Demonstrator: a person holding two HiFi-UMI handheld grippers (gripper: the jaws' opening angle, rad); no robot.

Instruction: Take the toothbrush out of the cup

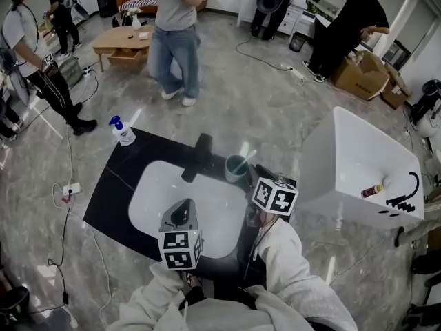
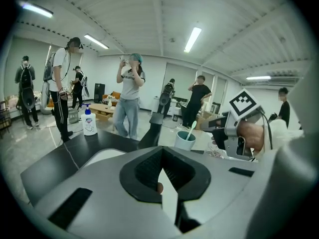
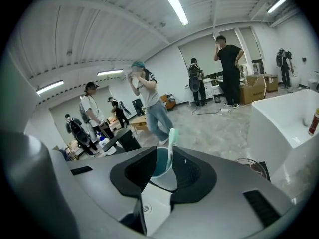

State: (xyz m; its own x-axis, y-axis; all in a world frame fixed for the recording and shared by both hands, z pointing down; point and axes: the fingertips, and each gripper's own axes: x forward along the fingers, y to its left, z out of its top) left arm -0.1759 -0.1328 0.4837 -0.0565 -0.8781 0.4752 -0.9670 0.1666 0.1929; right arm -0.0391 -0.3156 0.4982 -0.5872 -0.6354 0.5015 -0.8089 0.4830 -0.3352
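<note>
The toothbrush (image 1: 248,158) stands in the teal cup (image 1: 236,170), its pale handle leaning right over the rim. The cup sits on the black worktop (image 1: 114,185) at the far right edge of the white sink basin (image 1: 151,198), just right of the black faucet (image 1: 198,156). The right gripper (image 3: 163,156) is just near and right of the cup; its jaws stand a little apart, and its own view shows the cup and toothbrush framed in the gap, not clamped. I cannot tell whether the tips reach the cup. The left gripper (image 2: 160,151) hangs over the near part of the basin, jaws drawn together at the tips with nothing between them. At the worktop's far left corner stands a pump bottle (image 1: 122,132) with a blue head. The worktop rests low on a grey, marble-patterned floor (image 1: 262,109), where a power strip (image 1: 71,189) and its cable lie to the left. To the right is a white tub (image 1: 344,150) with a small red bottle (image 1: 372,190) lying inside near its edge. Farther off, a person in jeans (image 1: 176,40) stands beside a low wooden table (image 1: 124,43), another person in black (image 1: 355,23) stands far right beside a cardboard box (image 1: 362,74), and others stand far left.
</note>
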